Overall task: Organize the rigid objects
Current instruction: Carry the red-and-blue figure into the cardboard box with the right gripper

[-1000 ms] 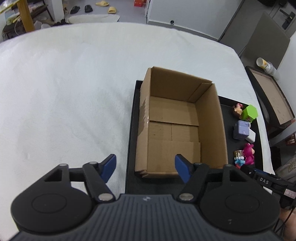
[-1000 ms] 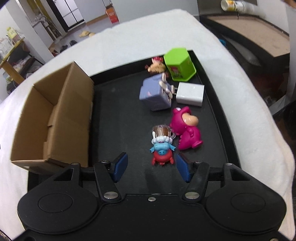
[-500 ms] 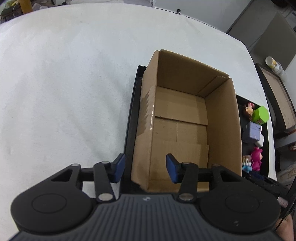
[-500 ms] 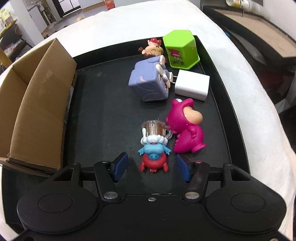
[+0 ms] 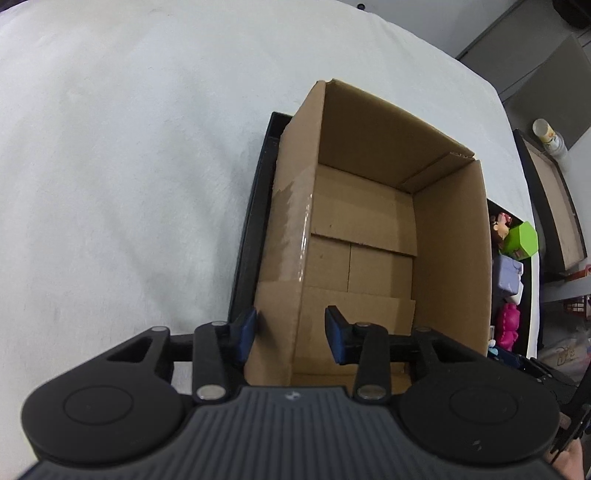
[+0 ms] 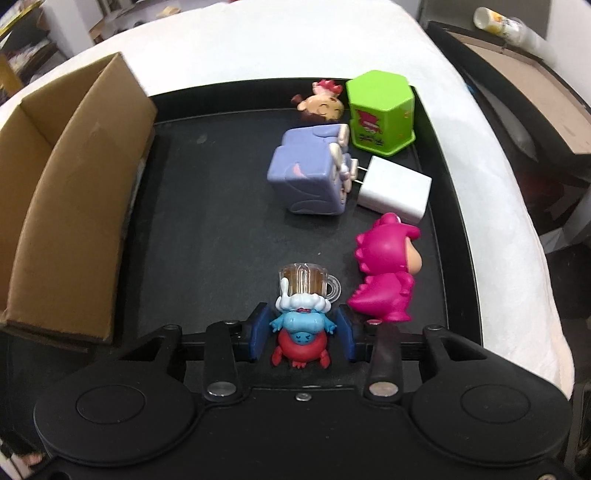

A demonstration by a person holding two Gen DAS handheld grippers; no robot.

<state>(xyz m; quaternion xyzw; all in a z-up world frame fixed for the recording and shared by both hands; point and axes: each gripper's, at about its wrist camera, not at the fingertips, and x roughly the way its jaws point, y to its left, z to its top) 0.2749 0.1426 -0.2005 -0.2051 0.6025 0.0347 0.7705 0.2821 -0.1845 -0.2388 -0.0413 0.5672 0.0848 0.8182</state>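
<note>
An open, empty cardboard box stands on the left part of a black tray. My left gripper straddles the box's left wall near its front corner. Its jaws are closing, with a gap still showing on the inner side. On the tray's right part lie a blue-and-red figure with a beer mug, a pink dinosaur figure, a white charger, a purple cube, a green hexagonal box and a small doll. My right gripper is closing around the blue-and-red figure, pads just beside its arms.
The tray rests on a table under a white cloth. Beyond the table's right edge stands a second dark tray with a brown board and a paper cup. The pink dinosaur stands close to my right gripper's right finger.
My left gripper sank toward the box's front left corner and its jaws narrowed over the wall. My right gripper moved forward over the blue-and-red figure and its jaws narrowed around it.
</note>
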